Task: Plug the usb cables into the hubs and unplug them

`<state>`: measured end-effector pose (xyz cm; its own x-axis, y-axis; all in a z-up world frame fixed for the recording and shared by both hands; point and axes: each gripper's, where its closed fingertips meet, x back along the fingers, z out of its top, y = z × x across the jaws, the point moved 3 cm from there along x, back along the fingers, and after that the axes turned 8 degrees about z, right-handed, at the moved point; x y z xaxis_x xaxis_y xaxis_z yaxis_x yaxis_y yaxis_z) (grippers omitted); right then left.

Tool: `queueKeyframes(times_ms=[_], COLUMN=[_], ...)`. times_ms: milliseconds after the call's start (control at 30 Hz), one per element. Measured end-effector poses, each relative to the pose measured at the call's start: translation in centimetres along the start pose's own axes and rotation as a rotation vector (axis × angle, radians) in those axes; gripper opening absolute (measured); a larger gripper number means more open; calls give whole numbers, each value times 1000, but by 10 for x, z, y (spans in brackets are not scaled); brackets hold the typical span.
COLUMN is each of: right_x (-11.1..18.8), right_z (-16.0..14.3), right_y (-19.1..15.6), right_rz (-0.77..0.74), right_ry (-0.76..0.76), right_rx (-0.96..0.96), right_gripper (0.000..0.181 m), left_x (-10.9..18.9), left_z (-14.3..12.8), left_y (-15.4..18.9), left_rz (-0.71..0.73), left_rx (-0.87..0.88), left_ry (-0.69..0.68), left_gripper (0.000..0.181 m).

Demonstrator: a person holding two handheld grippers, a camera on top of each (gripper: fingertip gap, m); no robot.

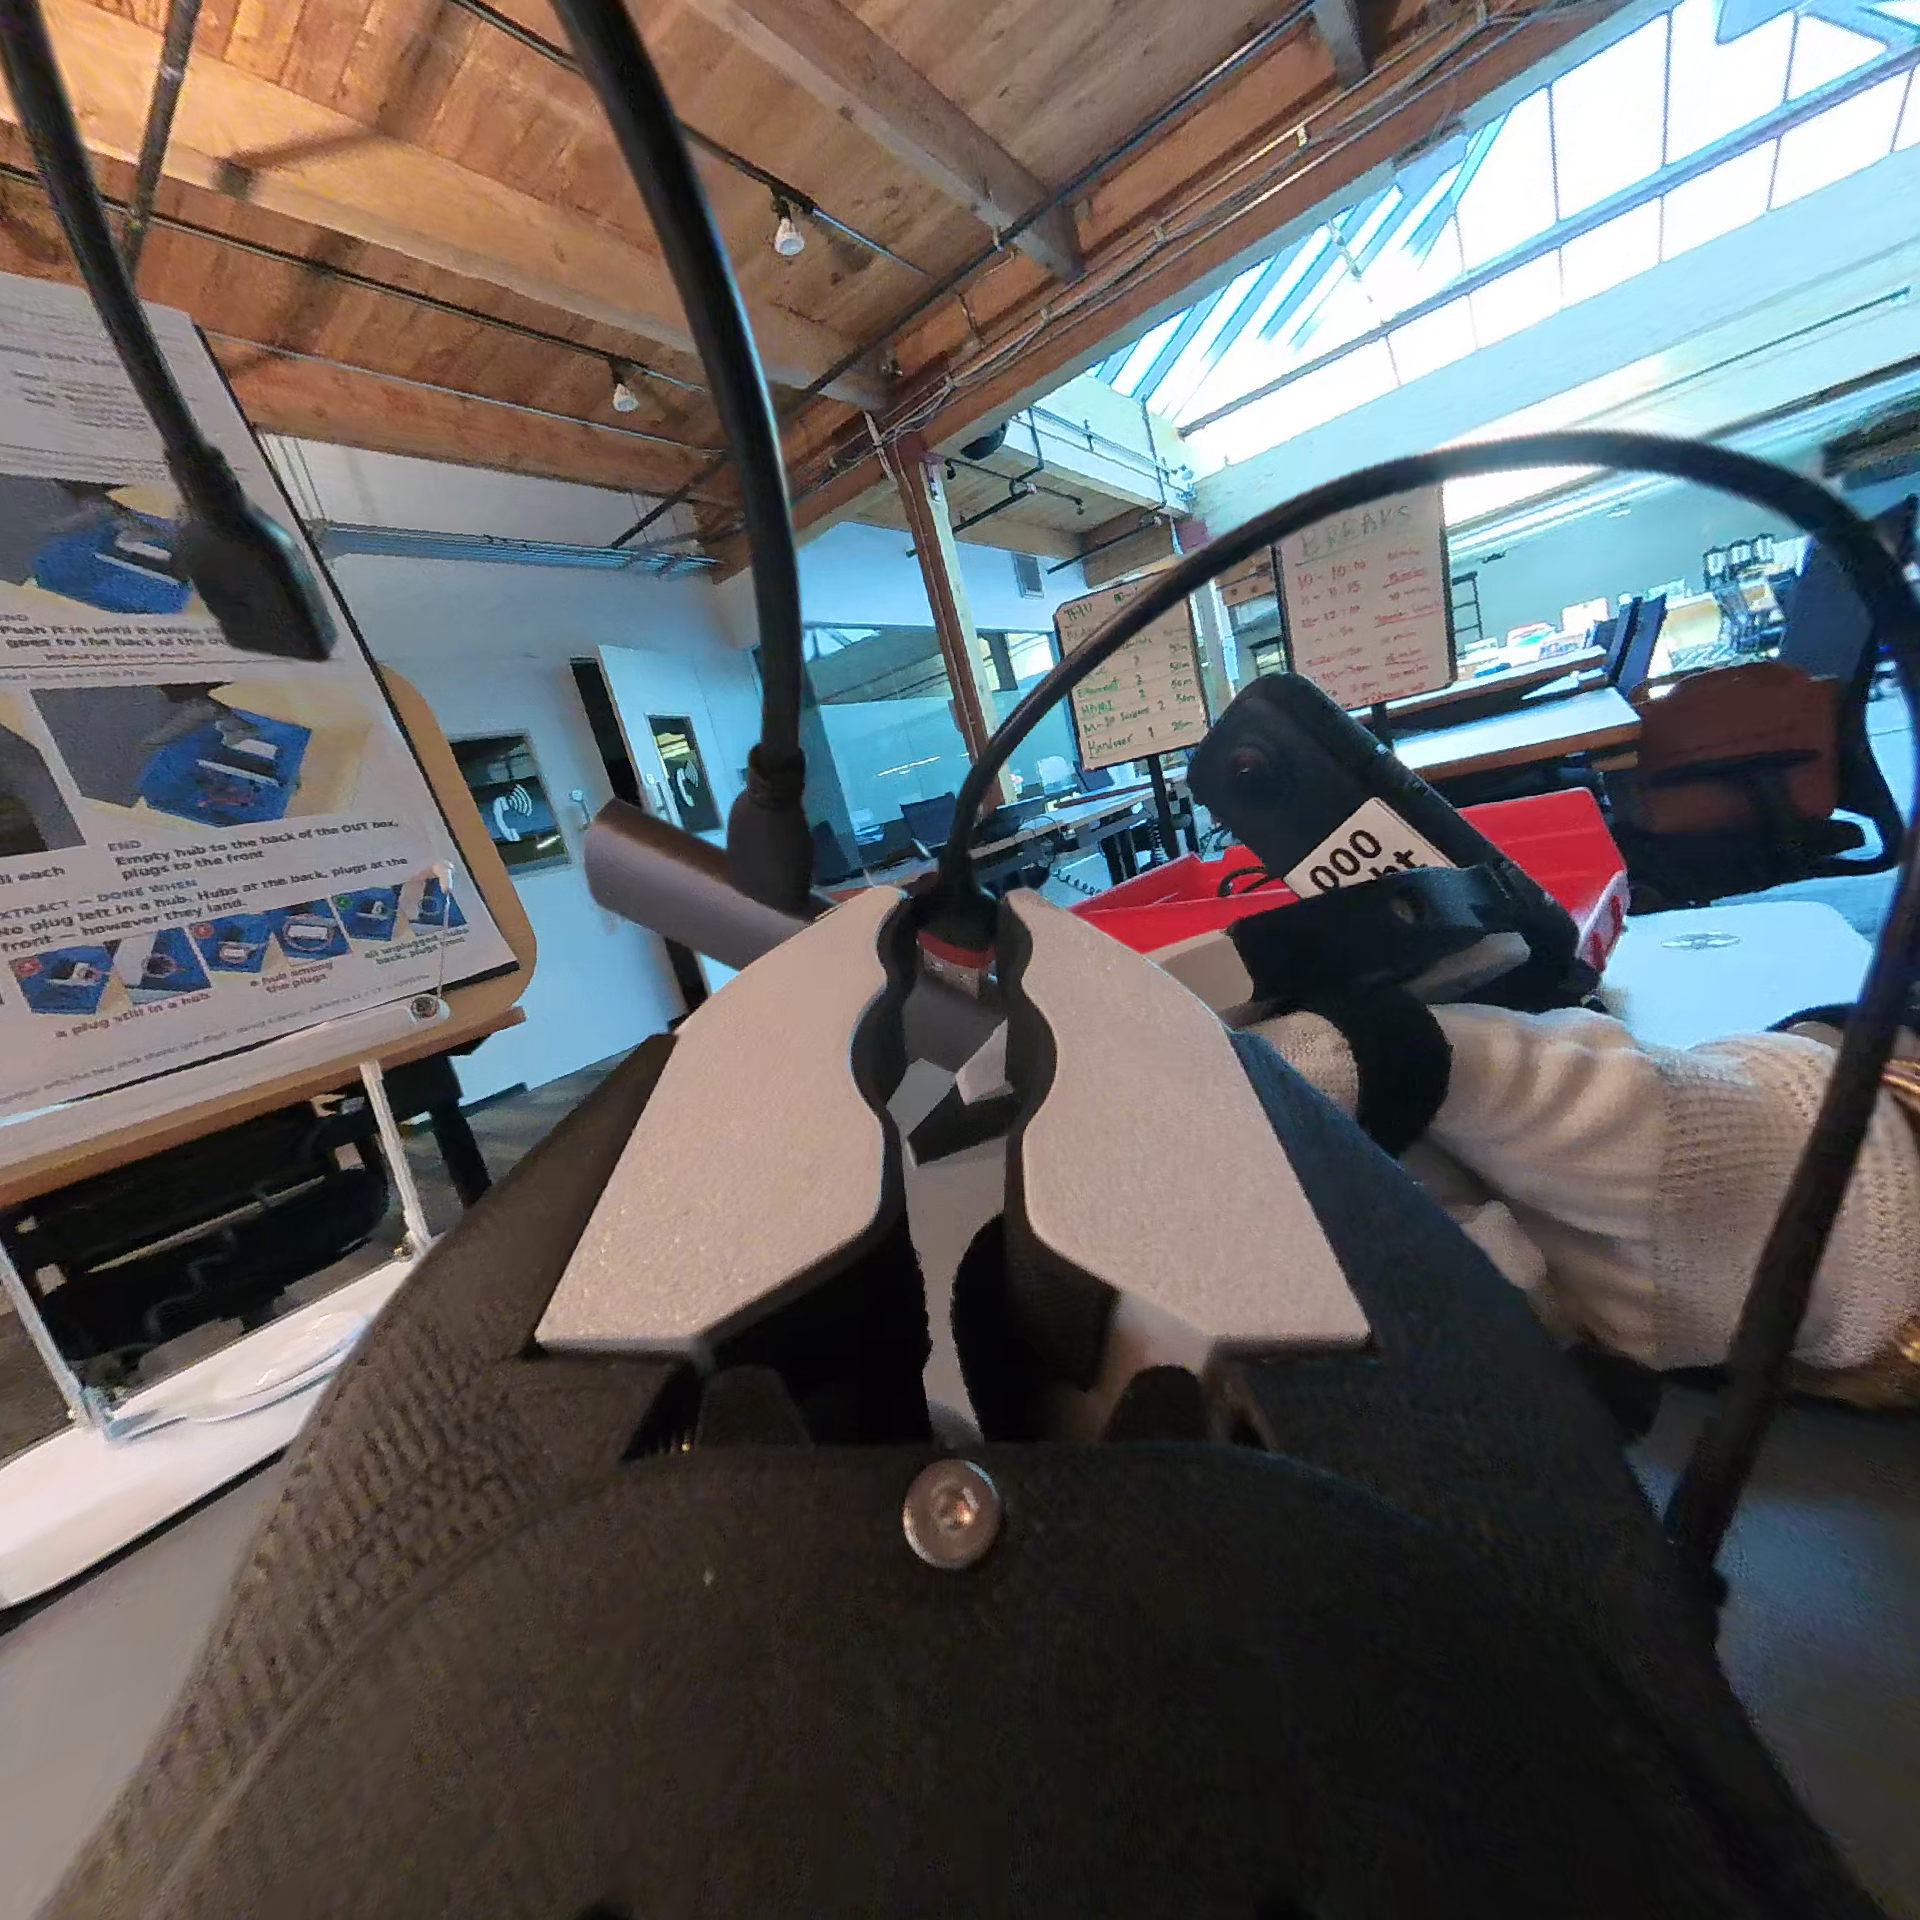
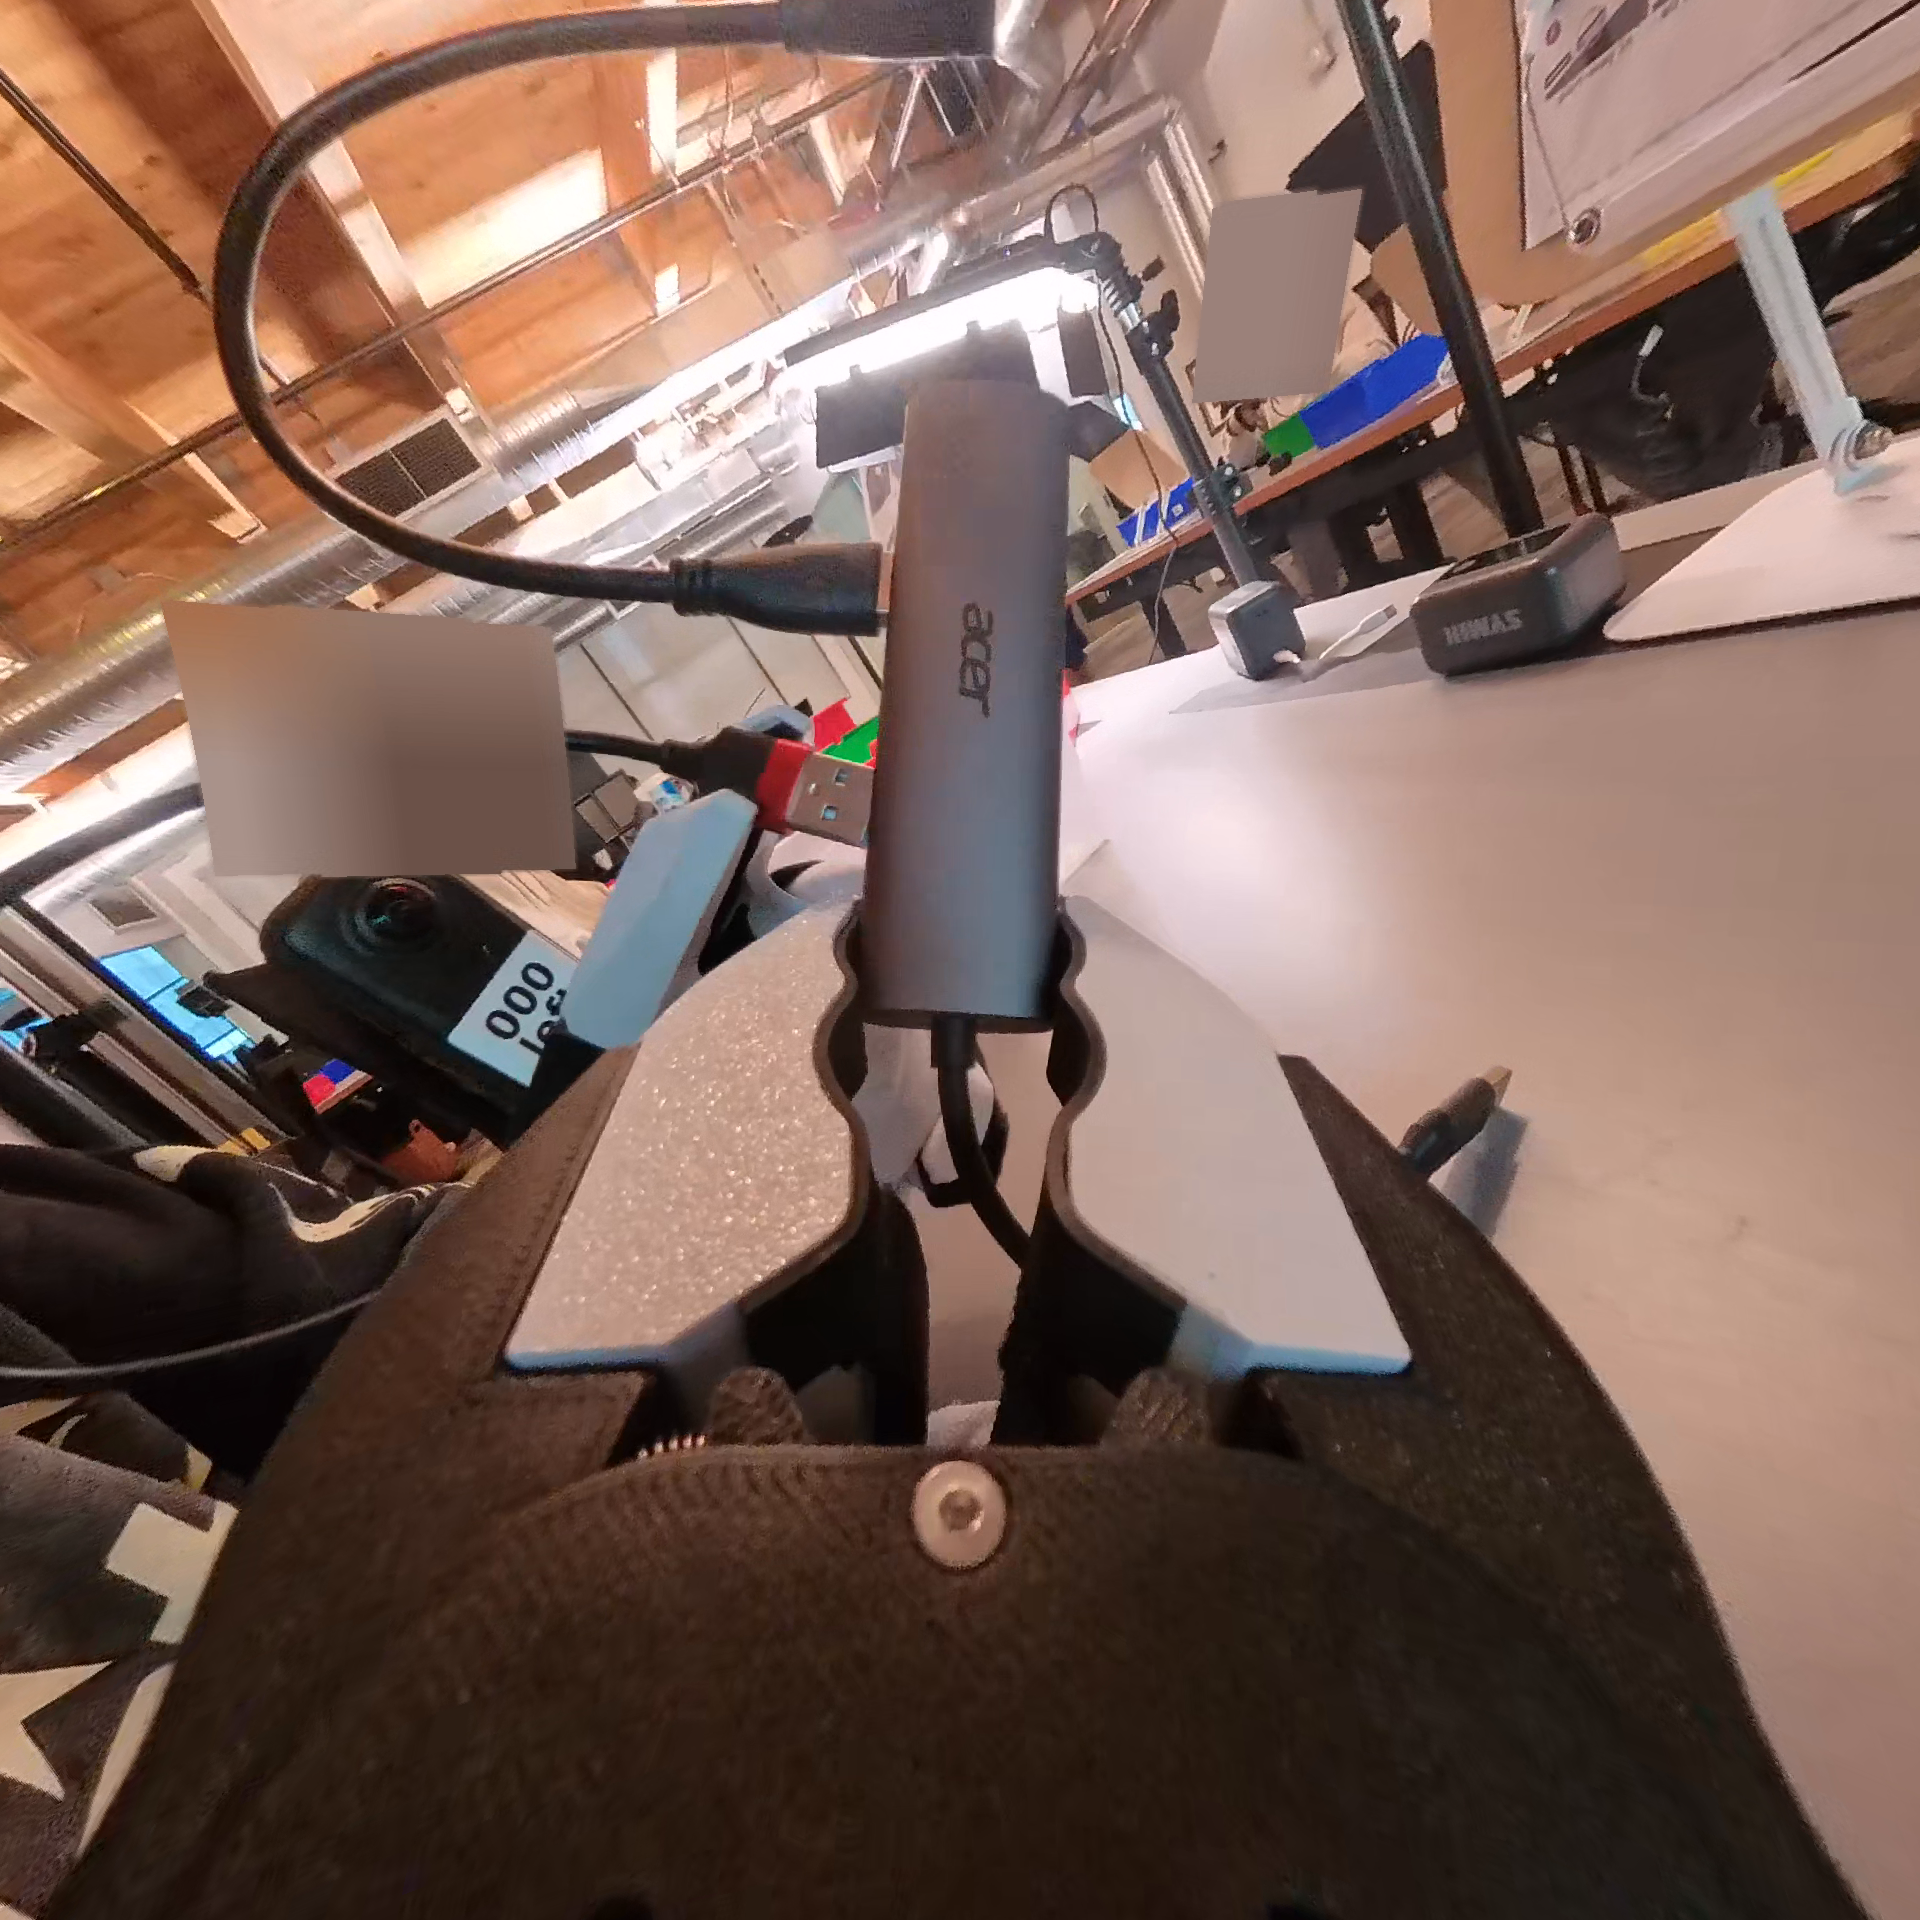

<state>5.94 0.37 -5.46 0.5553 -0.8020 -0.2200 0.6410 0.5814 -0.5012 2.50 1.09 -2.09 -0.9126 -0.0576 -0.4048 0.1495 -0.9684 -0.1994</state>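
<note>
The right claw (image 2: pixel 961 971) grips the grey hub (image 2: pixel 971 686) near its cabled end, holding it upright above a pale grey worktop (image 2: pixel 1507 935). A black plug (image 2: pixel 790 592) sits in the hub's side. The left claw (image 1: pixel 951 935) pinches a red-collared USB plug (image 2: pixel 805 792) whose metal tip is just beside the hub. Overhead run timber ceiling beams (image 1: pixel 727 135) and skylights (image 1: pixel 1558 208); an instruction board (image 1: pixel 208 727) stands at the left.

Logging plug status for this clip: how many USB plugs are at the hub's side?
2: a black plug seated in the grey metal hub, and below it a red-collared plug at a port, held by the left gripper.
</note>
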Motion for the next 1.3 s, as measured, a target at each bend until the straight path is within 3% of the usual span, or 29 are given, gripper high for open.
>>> queueKeyframes(times_ms=[267, 367, 500, 600, 800, 900, 1067, 1300], right_x=[2, 2, 5, 4, 0, 0, 2, 2], right_z=[1, 1, 1, -1, -5, -5, -15, -18], right_y=[2, 2, 5, 6, -3, 2, 16, 14], right_rz=[-64, -50, -59, -102, -149, -144, -83, -77], right_ry=[-19, -8, -15, -78, -159, -158, -152, -189], right_rx=[92, 73, 62, 159, 375, 309, 35, 38], right_gripper=[32, 32, 32, 32, 32, 32, 31, 30], left_x=[0, 0, -1, -2, -1, -2, -3, -1], left_z=[-2, -3, -9, -7, 4, -1, -16, -12], left_y=[2, 4, 2, 3, 19, 13, 12, 17], left_rz=[16, 21, -6, -28, -66, -49, -76, -164], left_rx=[-52, -134, -109, -98, -243, -299, -409, -472], left_ry=[-43, -62, -122, -145, -127, -156, -212, -163], left_gripper=[14, 14, 15, 15, 15, 14, 15, 19])
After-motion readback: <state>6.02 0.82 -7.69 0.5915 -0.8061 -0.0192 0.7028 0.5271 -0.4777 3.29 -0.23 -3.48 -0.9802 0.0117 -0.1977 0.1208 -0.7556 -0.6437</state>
